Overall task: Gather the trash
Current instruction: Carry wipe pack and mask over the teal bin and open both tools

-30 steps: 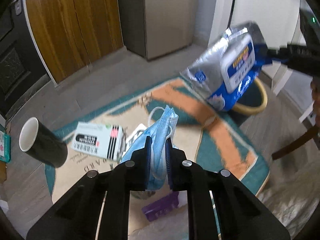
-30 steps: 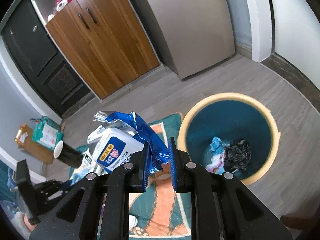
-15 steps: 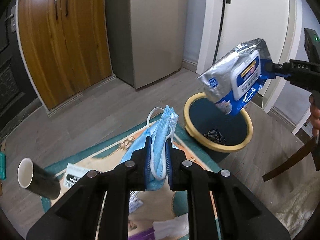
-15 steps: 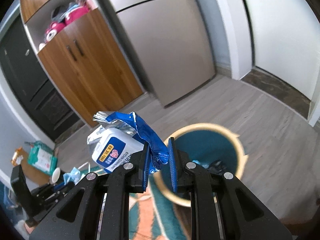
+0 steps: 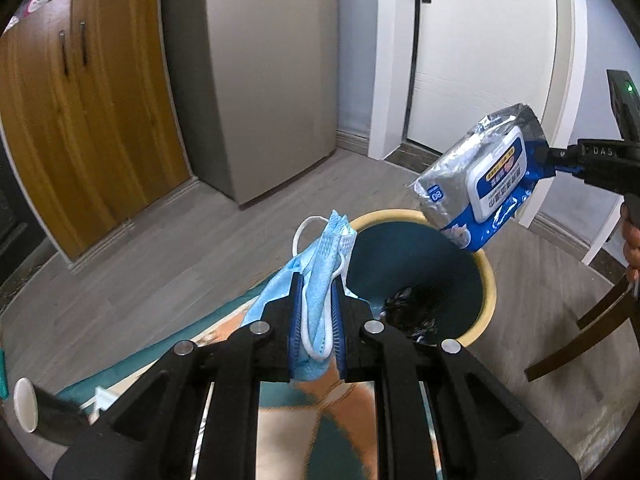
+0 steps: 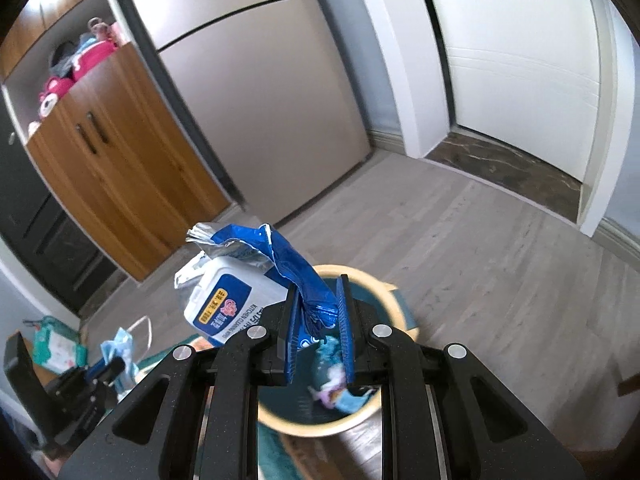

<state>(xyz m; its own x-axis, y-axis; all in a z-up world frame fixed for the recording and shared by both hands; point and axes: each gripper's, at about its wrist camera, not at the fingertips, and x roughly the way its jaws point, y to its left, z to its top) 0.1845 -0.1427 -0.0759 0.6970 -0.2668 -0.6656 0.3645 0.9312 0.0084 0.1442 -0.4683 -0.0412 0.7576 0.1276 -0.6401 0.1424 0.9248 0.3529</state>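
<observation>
Your landmark is the bin point(image 5: 486, 280), teal inside with a yellow rim, standing on the floor with dark trash in it. Above its far rim your right gripper point(image 6: 318, 320) has its fingers clamped on the wipes pack point(image 5: 480, 184). Just on the bin's near side, your left gripper point(image 5: 316, 312) has its fingers clamped on the blue face mask point(image 5: 320, 272).

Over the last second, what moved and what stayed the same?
Both grippers carried their loads from over the rug toward the bin, which now sits close below them. Unchanged: the left gripper grips the blue face mask, the right gripper the wipes pack; nothing released.
</observation>
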